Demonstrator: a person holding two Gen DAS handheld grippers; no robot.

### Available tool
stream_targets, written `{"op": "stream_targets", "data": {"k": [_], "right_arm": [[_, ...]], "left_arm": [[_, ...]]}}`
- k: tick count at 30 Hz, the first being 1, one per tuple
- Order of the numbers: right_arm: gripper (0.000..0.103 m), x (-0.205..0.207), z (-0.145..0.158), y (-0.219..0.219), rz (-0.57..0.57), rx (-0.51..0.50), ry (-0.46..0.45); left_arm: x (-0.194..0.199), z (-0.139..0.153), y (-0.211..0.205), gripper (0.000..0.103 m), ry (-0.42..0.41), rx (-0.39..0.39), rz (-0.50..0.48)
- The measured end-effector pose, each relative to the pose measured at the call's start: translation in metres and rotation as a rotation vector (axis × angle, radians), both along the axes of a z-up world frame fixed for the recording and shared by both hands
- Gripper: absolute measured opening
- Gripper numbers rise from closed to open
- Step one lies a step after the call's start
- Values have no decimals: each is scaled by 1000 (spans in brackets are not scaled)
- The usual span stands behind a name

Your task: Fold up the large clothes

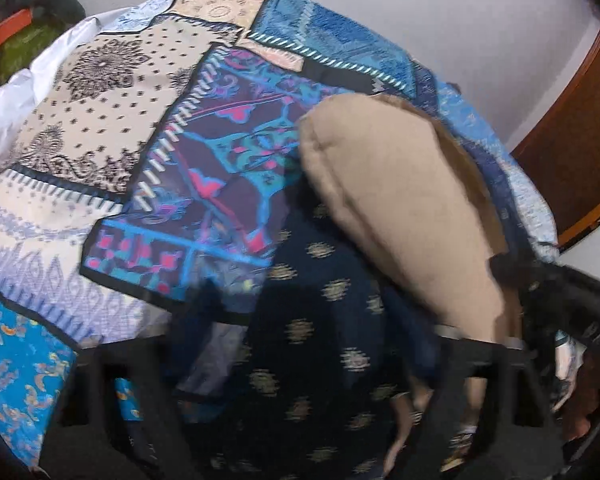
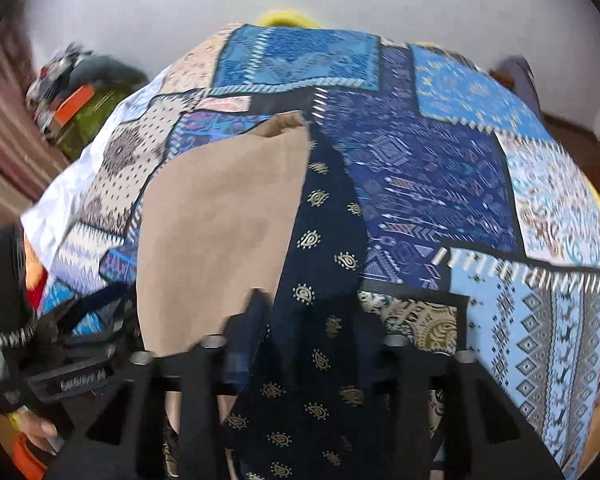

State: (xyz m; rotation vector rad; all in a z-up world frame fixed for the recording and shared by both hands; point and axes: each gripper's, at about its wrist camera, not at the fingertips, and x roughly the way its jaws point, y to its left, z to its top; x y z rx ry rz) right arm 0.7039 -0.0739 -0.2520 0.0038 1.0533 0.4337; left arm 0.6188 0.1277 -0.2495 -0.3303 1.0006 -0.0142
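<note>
A: We've got the navy garment with gold motifs lying on the patchwork bedspread, tan lining turned up beside it. Step in hand, we'd say: pinch the near edge with both claws, ready to lift for a fold.

B: Doing it well? We'd want both grips on one edge, pulled taut between them, lifted level, so the fold lands square and the lining doesn't bunch.

A: Right claw: jaws drawn in narrow, navy cloth running straight between the fingers. We read it as clamped on the garment.

B: Left claw?

A: About halfway open, navy cloth lying between the fingers, tan lining just over the right finger. Frame's blurred; we can't tell if the pads press the cloth.

B: Risk?

A: Left side slipping if it only catches the lining.
</note>
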Motion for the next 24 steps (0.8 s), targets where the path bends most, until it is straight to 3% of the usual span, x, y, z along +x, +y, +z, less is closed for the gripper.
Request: {"op": "stream_targets", "data": {"k": [1, 3, 4, 7, 12, 16, 20, 24], "right_arm": [[17, -5, 1, 3, 12, -19, -26], [13, -13, 3, 4, 27, -27, -52], [11, -19, 7, 2, 31, -24, -65], [11, -38, 22, -4, 45, 16, -92], [11, -82, 56, -14, 99, 54, -136], [11, -132, 81, -26, 152, 73, -163], [11, -180, 89, -37, 184, 84, -160], [11, -226, 71, -45, 199, 42, -130]], "left_arm": [[1, 2, -2, 35, 1, -15, -8], [0, 11, -11, 16, 13, 20, -23], [-1, 14, -15, 13, 15, 44, -36], [-15, 34, -25, 12, -10, 129, -68], [-69, 83, -26, 12, -100, 143, -127], [-120, 106, -30, 12, -129, 158, -186], [-169, 103, -33, 12, -96, 122, -219], [-205, 68, -38, 12, -9, 137, -240]]}}
